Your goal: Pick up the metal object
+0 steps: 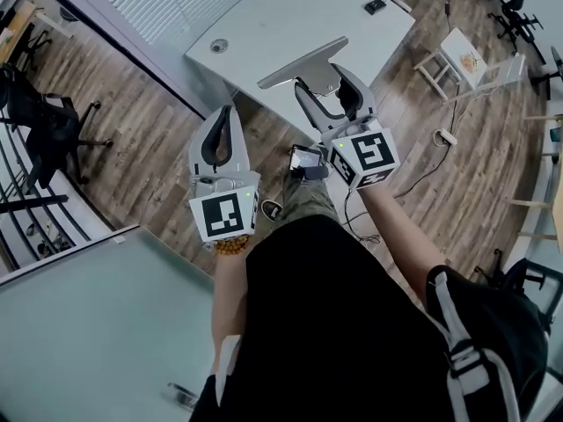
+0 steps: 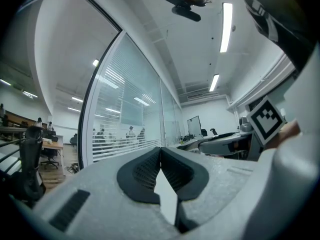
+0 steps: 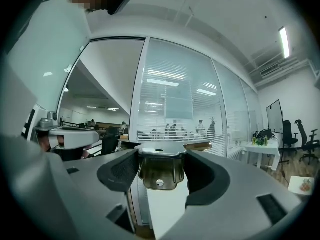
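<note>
The metal object (image 1: 295, 67) is a grey bent bracket with a long flat top, held in the air over the edge of the white table (image 1: 290, 11). My right gripper (image 1: 326, 79) is shut on it. The right gripper view has the bracket (image 3: 159, 174) pinched between the two dark pads of the right gripper (image 3: 161, 159), with a small hole in its lower flap. My left gripper (image 1: 222, 114) hangs over the wooden floor to the left, shut and empty. In its own view the left gripper (image 2: 160, 154) has its pads pressed together.
On the table lie a small black item (image 1: 376, 6) and a round cable port (image 1: 218, 47). A white stool (image 1: 462, 55) stands at the right, a black office chair (image 1: 48, 126) at the left. A glass panel (image 1: 79, 323) fills the lower left. A power strip (image 1: 446, 136) lies on the floor.
</note>
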Demonstrator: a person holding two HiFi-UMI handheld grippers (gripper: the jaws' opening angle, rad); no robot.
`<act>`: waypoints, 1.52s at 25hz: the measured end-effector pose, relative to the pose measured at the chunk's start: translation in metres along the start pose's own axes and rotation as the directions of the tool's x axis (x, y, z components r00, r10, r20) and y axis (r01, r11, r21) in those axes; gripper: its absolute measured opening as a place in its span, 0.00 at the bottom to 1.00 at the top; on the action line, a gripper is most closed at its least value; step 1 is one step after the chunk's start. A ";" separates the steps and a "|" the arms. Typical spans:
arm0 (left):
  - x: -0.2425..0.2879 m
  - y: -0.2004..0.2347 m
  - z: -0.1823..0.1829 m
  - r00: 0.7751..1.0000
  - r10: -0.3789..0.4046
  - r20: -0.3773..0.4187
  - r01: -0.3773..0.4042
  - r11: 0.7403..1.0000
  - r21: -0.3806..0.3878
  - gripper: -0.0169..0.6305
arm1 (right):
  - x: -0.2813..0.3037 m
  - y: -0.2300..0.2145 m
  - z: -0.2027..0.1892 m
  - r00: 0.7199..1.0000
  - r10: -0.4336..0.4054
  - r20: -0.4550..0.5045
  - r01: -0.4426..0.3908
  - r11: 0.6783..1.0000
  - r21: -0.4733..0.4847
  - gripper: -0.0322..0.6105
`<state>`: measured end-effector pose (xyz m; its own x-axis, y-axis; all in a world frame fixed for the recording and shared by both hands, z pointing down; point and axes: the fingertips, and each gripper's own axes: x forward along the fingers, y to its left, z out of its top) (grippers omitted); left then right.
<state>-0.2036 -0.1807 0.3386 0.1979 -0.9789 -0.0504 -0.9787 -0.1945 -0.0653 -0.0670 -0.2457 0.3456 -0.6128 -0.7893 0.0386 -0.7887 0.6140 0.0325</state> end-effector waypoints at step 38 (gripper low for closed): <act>0.009 0.000 -0.031 0.998 0.006 -0.061 -0.006 1.000 -0.005 0.05 | 0.004 -0.010 -0.049 0.996 -0.031 -0.081 0.031 1.000 -0.001 0.48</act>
<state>-0.2037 -0.1912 0.3692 0.1887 -0.9820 0.0097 -0.9802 -0.1889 -0.0596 -0.0586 -0.2545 0.3939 -0.5819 -0.8046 0.1184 -0.8074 0.5890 0.0351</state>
